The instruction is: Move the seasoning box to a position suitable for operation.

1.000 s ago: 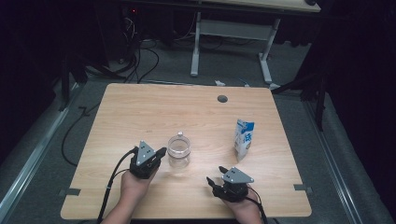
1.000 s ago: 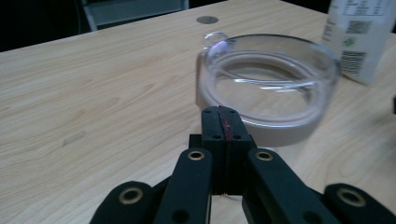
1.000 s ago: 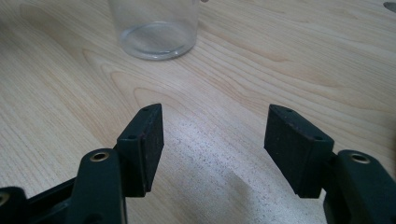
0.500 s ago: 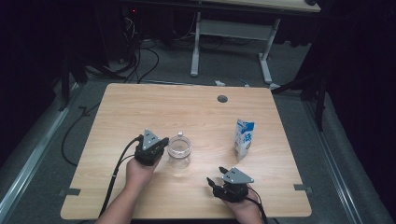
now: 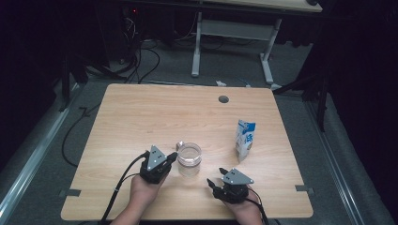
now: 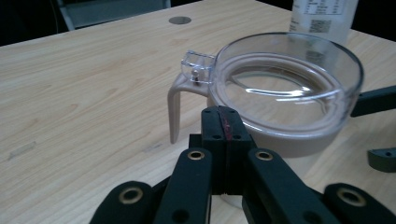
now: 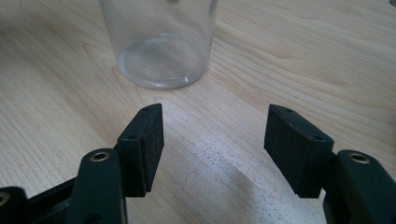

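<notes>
While upright, jug [image 5: 189, 158] handle points far-left | left tongs [image 5: 172, 157] clenched empty | right tongs [image 5: 215, 179] released

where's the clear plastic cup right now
In the high view the clear plastic cup stands near the table's front edge, just right of the left gripper and left of the blue-and-white carton.

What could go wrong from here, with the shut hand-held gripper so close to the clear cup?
1. The left hand-held gripper is shut and right at the rim of the cup; a push could tip or slide this light, empty-looking cup.
2. The cup's thin handle sticks out beside the jaws and might snag.
3. The right hand-held gripper waits open near the cup's base; both closing in together could clash.
</notes>
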The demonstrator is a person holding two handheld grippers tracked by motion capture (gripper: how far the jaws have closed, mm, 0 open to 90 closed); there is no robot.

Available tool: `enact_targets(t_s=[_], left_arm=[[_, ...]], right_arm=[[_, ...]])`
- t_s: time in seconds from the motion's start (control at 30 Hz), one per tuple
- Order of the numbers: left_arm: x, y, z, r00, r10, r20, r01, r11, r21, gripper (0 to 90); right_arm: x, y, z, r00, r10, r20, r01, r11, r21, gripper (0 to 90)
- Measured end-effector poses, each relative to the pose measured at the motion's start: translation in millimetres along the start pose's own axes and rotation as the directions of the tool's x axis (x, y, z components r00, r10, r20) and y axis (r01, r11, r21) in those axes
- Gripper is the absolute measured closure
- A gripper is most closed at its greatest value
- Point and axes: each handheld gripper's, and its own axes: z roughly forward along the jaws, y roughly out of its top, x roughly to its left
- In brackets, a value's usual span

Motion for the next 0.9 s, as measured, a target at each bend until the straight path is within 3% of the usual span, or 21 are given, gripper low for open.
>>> enact_targets(t_s=[0.27,0.4,0.7,0.8,0.83,0.9], left_arm=[[-12.2,-8.3,-3.9,0.9994,-0.005,0.034,0.004,0.9999,0.013,90.0],[-12.2,-10.3,-5.4,0.9991,-0.016,0.040,0.015,0.9997,0.020,89.8],[0.9,-7.4,-9.2,0.9997,-0.025,-0.007,0.025,0.9994,0.024,73.5],[5.7,-3.9,-10.5,0.9990,-0.045,-0.009,0.045,0.9972,0.060,66.1],[7.1,-3.4,-9.5,0.9979,-0.062,-0.020,0.063,0.9948,0.079,66.1],[11.7,-2.7,-8.0,0.9970,-0.057,-0.051,0.063,0.9924,0.106,63.0]], right_arm=[[-1.5,-0.2,-0.3,1.0000,0.007,-0.001,-0.007,1.000,-0.001,38.2],[-1.4,-0.2,-0.1,1.0000,0.007,-0.002,-0.007,1.000,-0.001,38.2],[-1.8,-0.3,0.5,0.9999,0.012,-0.008,-0.012,1.000,0.004,41.4],[-3.5,0.2,0.8,0.9995,0.020,-0.025,-0.020,1.000,0.009,46.8],[-3.5,0.2,0.8,0.9995,0.020,-0.025,-0.020,1.000,0.009,46.8],[-4.1,0.4,0.7,0.9993,0.023,-0.031,-0.023,1.000,0.010,48.5]])
